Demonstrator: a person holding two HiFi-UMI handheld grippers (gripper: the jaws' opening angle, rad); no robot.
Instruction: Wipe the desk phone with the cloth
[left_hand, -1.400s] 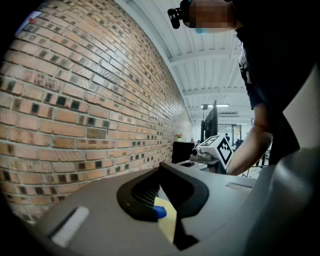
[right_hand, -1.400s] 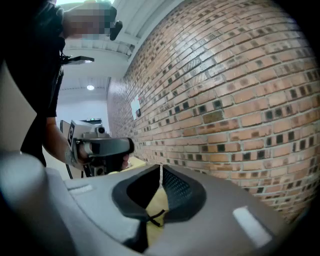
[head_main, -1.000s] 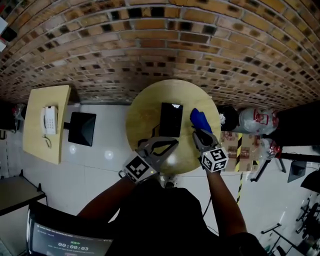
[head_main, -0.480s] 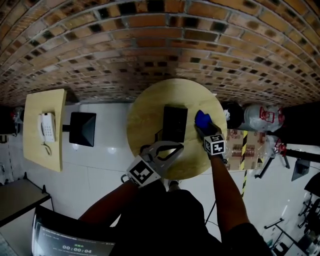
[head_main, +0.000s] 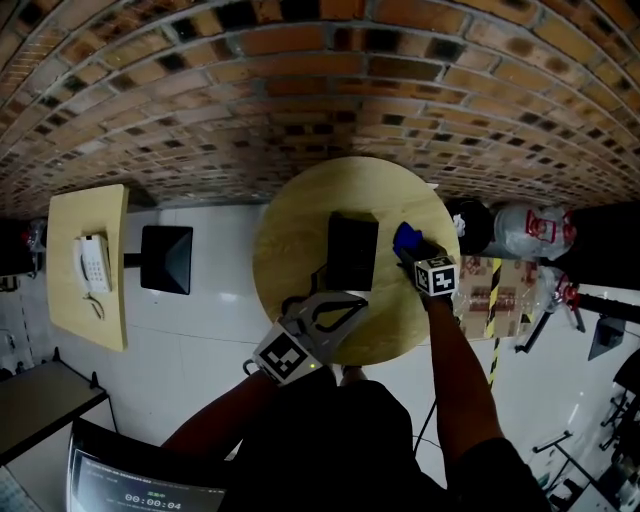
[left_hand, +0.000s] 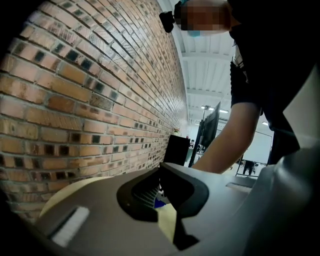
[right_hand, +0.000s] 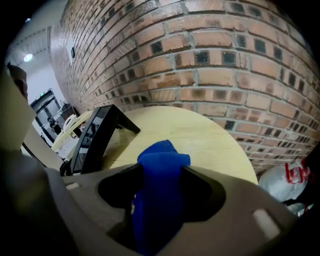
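In the head view the black desk phone (head_main: 352, 250) sits near the middle of the round bench (head_main: 295, 225). The blue cloth (head_main: 405, 239) lies just to its right, at the tip of the right gripper (head_main: 414, 252), and the left gripper (head_main: 357, 298) hangs near the phone's front edge. The likely risk is that the loosely caught cloth slips out and is left on the bench, so the wipe never reaches the phone. A hard sideways swipe could also shove the phone along. In the left gripper view the jaws meet at the tips with nothing between them. In the right gripper view the jaws stand wide and are closing. The cloth (right_hand: 161, 165) is bunched between them, touching both inner faces but not visibly squeezed, and the slanted phone (right_hand: 92, 137) stands to its left.
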